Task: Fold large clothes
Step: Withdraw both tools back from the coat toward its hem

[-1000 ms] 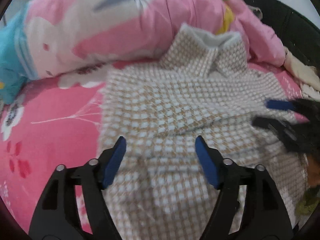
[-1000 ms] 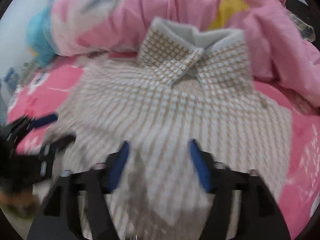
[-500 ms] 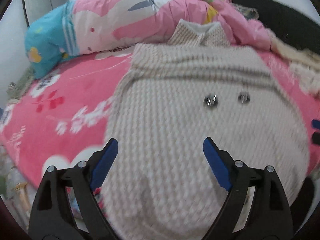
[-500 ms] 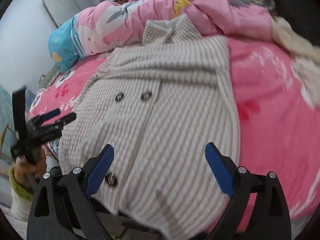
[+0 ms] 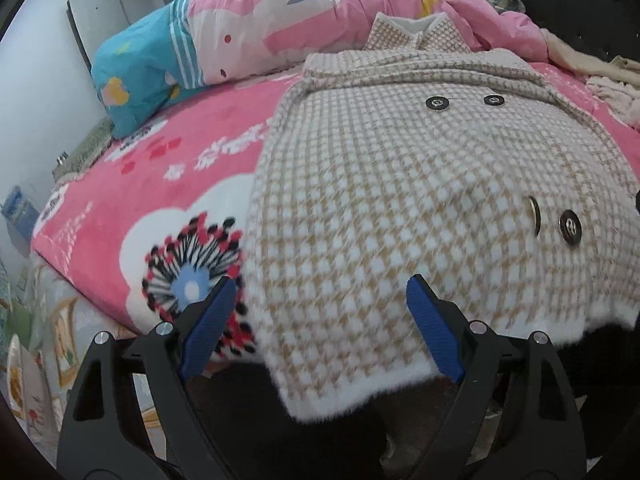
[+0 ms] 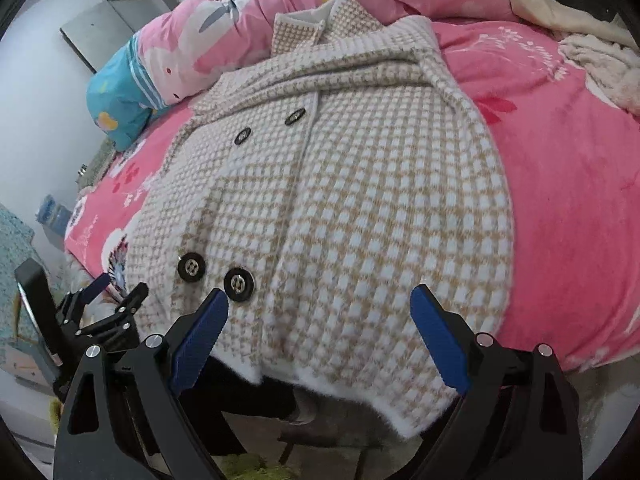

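A beige and white houndstooth coat (image 5: 400, 184) lies buttoned-side up on the pink bed, collar at the far end, sleeves folded across the chest, hem hanging over the near edge. It also shows in the right wrist view (image 6: 360, 184). My left gripper (image 5: 320, 312) is open and empty, just off the hem's left corner. My right gripper (image 6: 320, 324) is open and empty, just off the hem's right part. The left gripper also shows at the left of the right wrist view (image 6: 116, 292).
A pink floral blanket (image 5: 160, 160) covers the bed. A rolled pink and blue quilt (image 5: 240, 36) lies behind the collar. Cream fleece clothes (image 6: 592, 56) lie at the far right. The floor (image 6: 360, 452) lies below the hem.
Both grippers have pulled back from the coat's chest toward the bed's near edge. The hem now lies just in front of the open fingers.
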